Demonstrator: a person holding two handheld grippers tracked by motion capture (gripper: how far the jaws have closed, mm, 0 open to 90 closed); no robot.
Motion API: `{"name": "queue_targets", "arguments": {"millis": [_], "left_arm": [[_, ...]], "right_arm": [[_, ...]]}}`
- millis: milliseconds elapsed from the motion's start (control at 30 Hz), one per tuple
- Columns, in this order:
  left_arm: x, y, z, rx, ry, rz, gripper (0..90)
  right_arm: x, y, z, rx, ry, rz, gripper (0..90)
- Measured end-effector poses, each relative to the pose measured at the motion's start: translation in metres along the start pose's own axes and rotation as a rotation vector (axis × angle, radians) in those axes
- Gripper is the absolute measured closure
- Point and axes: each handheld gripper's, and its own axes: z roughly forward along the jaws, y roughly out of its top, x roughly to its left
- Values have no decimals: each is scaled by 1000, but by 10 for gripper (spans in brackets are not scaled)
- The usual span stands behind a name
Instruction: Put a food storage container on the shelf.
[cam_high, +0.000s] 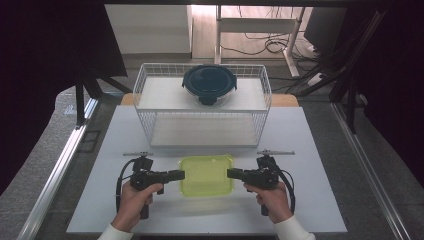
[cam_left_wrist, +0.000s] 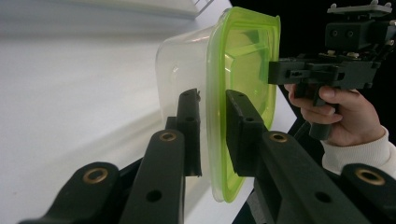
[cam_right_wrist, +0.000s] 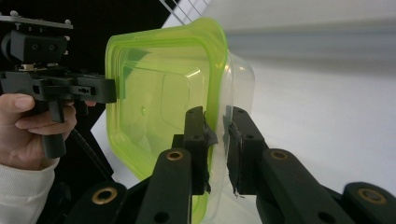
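The clear container with a green lid (cam_high: 206, 175), near the table's (cam_high: 310, 200) front edge before the wire rack (cam_high: 150, 95), looks light, smooth and probably empty, so the left gripper (cam_high: 181, 174) and right gripper (cam_high: 231, 173) each clench its stiff rim from opposite sides.

In the left gripper view, the green-lidded container (cam_left_wrist: 243, 93) has its rim edge hidden between the left claw (cam_left_wrist: 212, 135)'s pads, and the desk (cam_left_wrist: 70, 93) behind is blurred. In the right gripper view, the container's lower corner is covered by the right claw (cam_right_wrist: 217, 149). In the high view, the person's forearms are cut off by the bottom edge.
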Motion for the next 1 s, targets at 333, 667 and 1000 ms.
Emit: {"name": "queue_targets", "arguments": {"millis": [333,667,1000], "left_arm": [[-28,28,-17,-42,-7,77,771],[-50,57,-32,-83,-13,124,774],[-73,94,-48,-106,-8,181,776]], "right_arm": [[21,27,-21,-57,11,-80,786],[46,59,-39,-101,-7,-150,786],[67,95,-56,-144,-10,-208,787]]}}
